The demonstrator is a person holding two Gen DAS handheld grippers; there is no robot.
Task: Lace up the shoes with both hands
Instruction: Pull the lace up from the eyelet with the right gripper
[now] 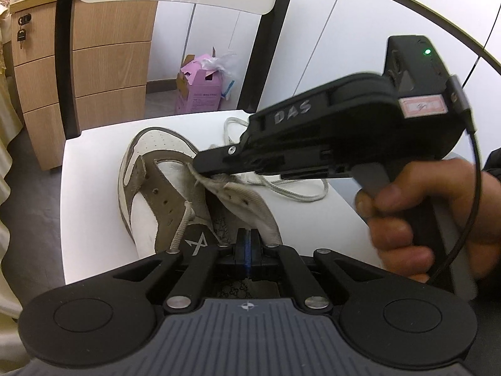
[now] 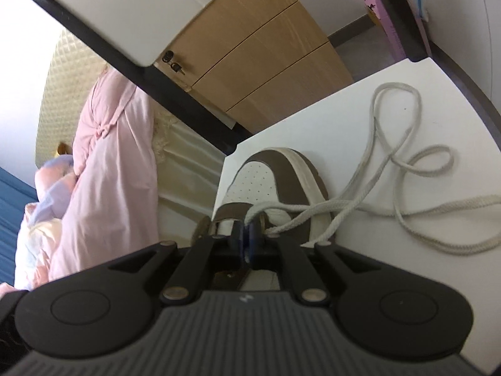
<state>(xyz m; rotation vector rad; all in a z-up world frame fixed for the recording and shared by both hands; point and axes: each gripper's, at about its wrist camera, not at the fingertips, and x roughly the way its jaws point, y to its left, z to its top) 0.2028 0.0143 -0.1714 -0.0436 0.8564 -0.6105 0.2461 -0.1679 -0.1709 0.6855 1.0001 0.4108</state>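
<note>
Bedroom clutter behind a white chair

A wooden drawer cabinet [image 1: 84,72] with keys [image 1: 21,33] stands beside a pink carton [image 1: 197,91]; pink bedding [image 2: 106,144] lies heaped on the left.

The left matte-black plastic two-finger gripper [image 1: 247,240] has blue pads, silver pivot screws and a ribbed grey housing with a small compass-like mark. The right black pistol-grip gripper [image 1: 206,164] bears "DAS" handwritten in silver, a green indicator light, a pinkish sticker and a thin black cable [image 1: 469,194]. The person's hand [image 1: 429,219] emerges from a dark sleeve [image 1: 493,164].
</note>
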